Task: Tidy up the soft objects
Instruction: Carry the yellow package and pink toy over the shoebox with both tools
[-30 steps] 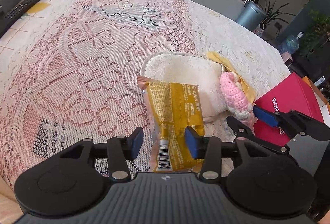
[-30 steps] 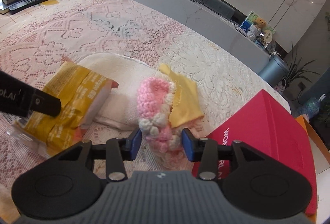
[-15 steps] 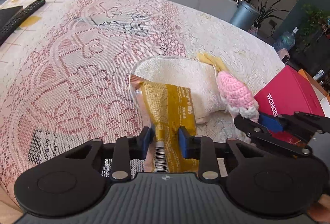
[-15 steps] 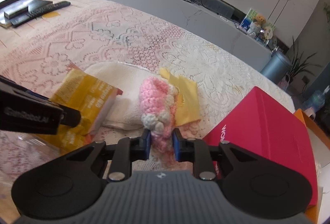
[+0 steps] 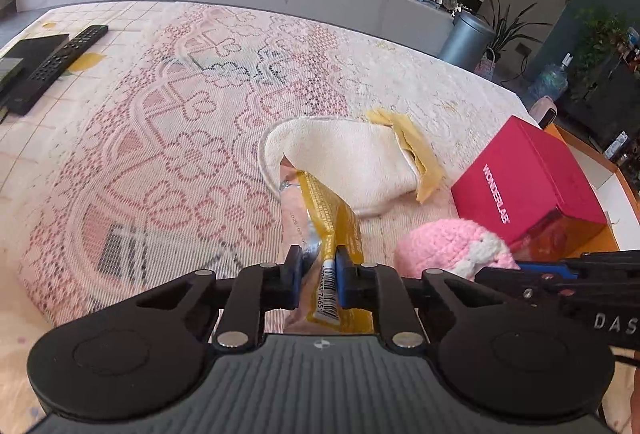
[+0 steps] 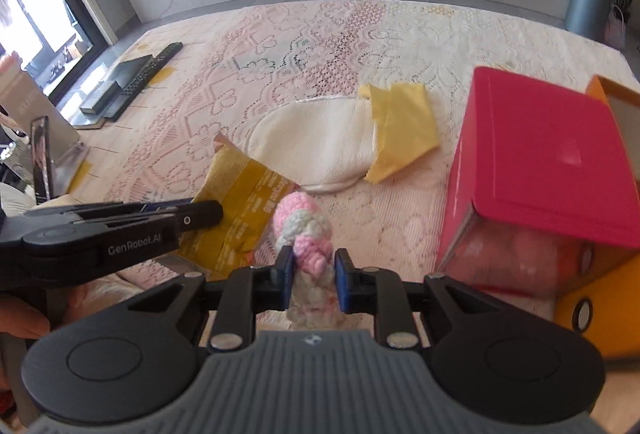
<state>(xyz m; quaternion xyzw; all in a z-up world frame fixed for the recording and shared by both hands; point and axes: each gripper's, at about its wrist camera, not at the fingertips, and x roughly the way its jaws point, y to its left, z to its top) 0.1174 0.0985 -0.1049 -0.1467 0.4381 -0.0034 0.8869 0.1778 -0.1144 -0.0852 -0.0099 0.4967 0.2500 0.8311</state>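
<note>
My left gripper [image 5: 318, 280] is shut on a yellow snack packet [image 5: 330, 218] and holds it lifted above the lace tablecloth; the packet also shows in the right wrist view [image 6: 240, 210]. My right gripper [image 6: 313, 280] is shut on a pink and white crochet piece [image 6: 306, 230], also lifted; the piece shows in the left wrist view [image 5: 452, 244]. A cream towel [image 5: 344, 164] [image 6: 316, 146] lies flat on the table with a yellow cloth [image 5: 416, 150] [image 6: 400, 126] at its right end.
A red box [image 5: 528, 178] [image 6: 552, 158] stands at the right on an orange container [image 6: 600, 282]. A remote control [image 5: 60, 62] and a black device [image 5: 24, 54] lie at the far left. A grey bin [image 5: 466, 40] stands beyond the table.
Both grippers closed on their objects and lifted them off the towel, pulling back toward me. The packet now hangs from the left gripper; the crochet piece has left the yellow cloth.
</note>
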